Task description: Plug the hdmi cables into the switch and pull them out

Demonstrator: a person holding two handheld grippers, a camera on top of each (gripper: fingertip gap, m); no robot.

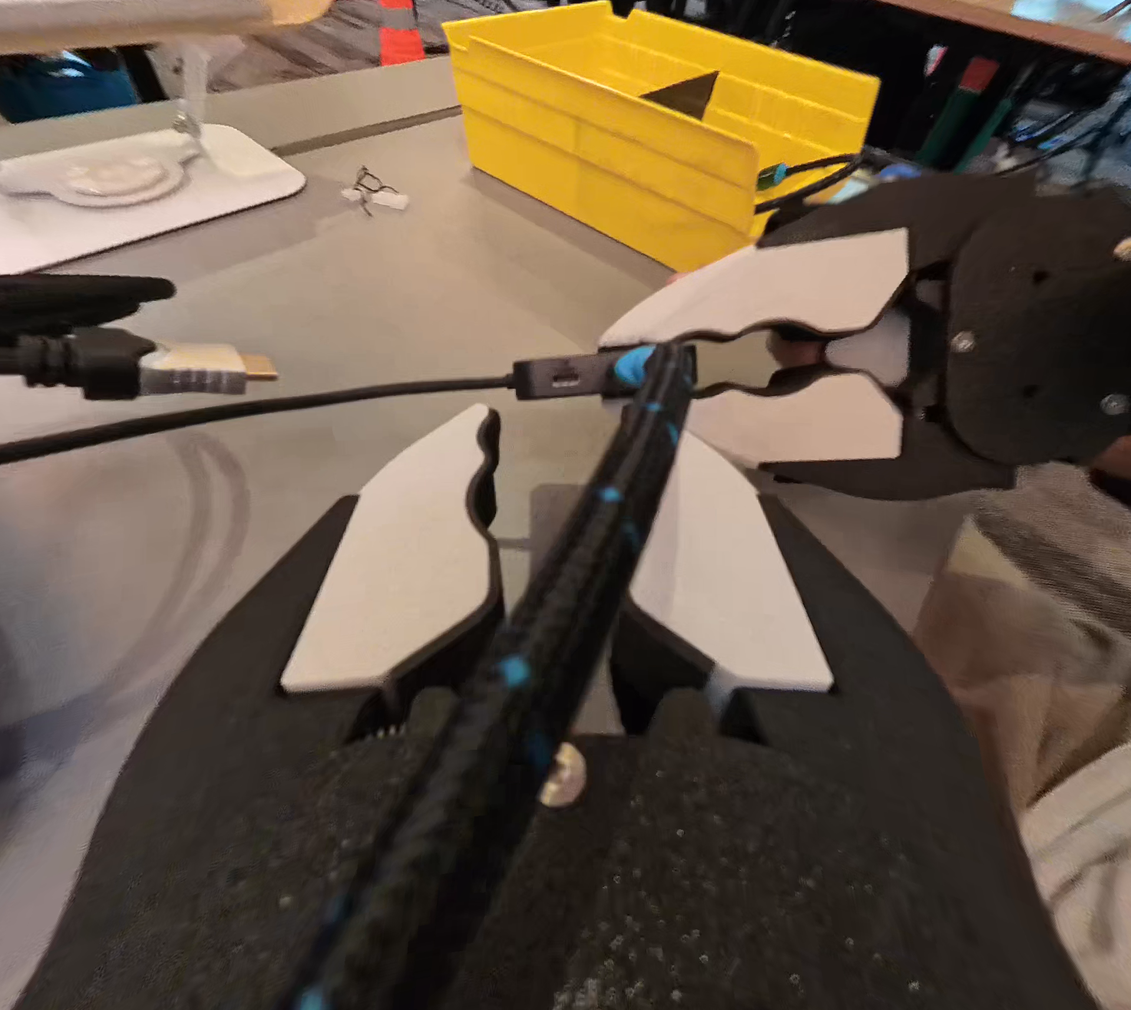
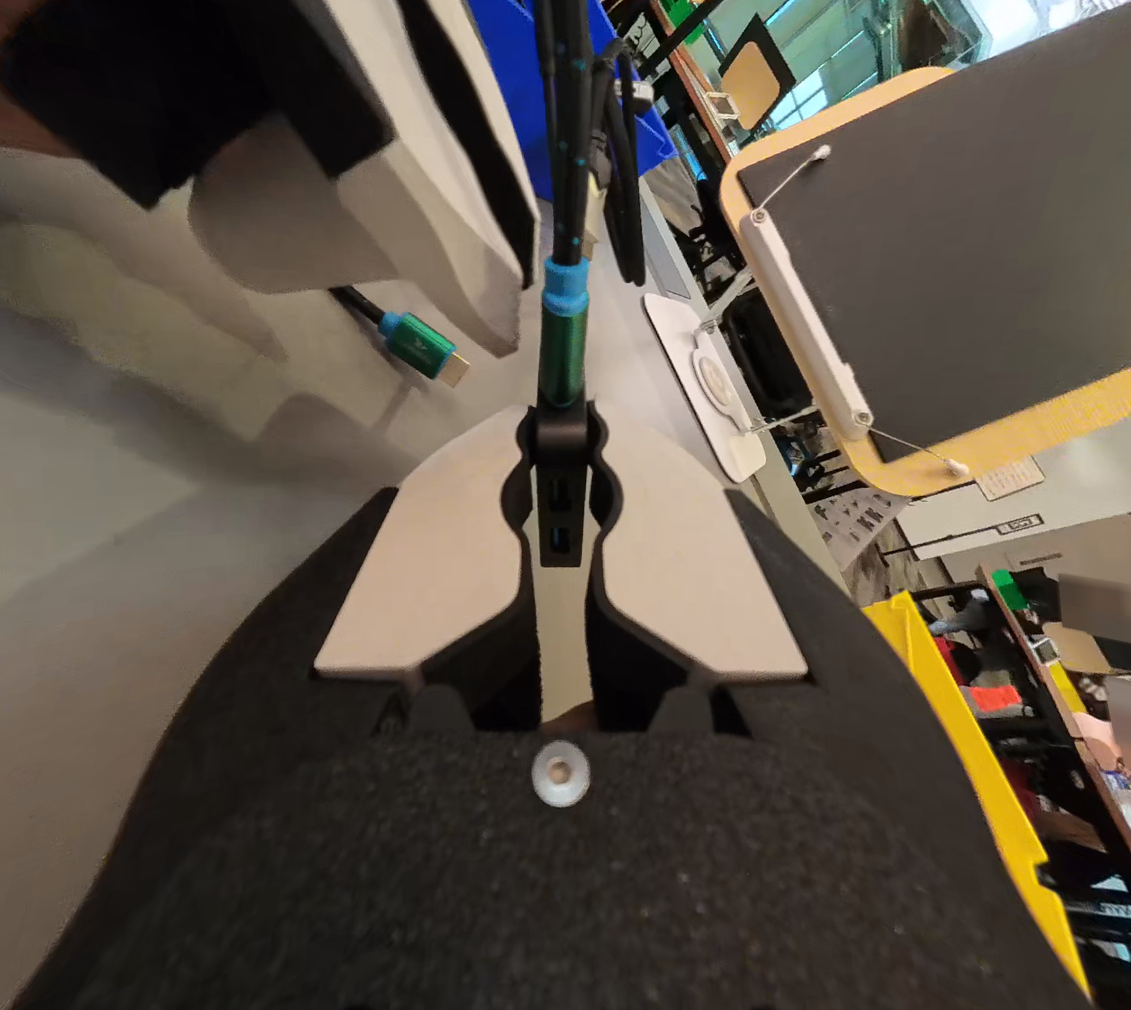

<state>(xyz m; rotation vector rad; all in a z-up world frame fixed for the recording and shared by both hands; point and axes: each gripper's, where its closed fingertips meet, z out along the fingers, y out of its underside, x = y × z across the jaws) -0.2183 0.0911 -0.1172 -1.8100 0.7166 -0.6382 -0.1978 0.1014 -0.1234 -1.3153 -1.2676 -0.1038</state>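
Observation:
My right gripper (image 2: 560,424) is shut on the small black switch (image 2: 558,515), which is held above the grey table. A green HDMI plug with a blue collar (image 2: 563,350) sits in the switch's far end. Its black-and-blue braided cable (image 1: 581,583) runs back between the fingers of my left gripper (image 1: 590,430), which is open and does not grip it. In the left wrist view the right gripper (image 1: 624,369) holds the switch (image 1: 557,378) from the right. A silver HDMI plug (image 1: 196,369) and a second green plug (image 2: 422,347) lie loose on the table.
A yellow bin (image 1: 612,148) stands on the table behind the switch. A white stand base (image 1: 141,185) and a small white connector with wires (image 1: 373,191) lie at the back left. A blue bin (image 2: 502,32) holds more cables. The switch's own thin black cable (image 1: 275,405) trails left. Both grippers' tips are close together, under 4 cm apart.

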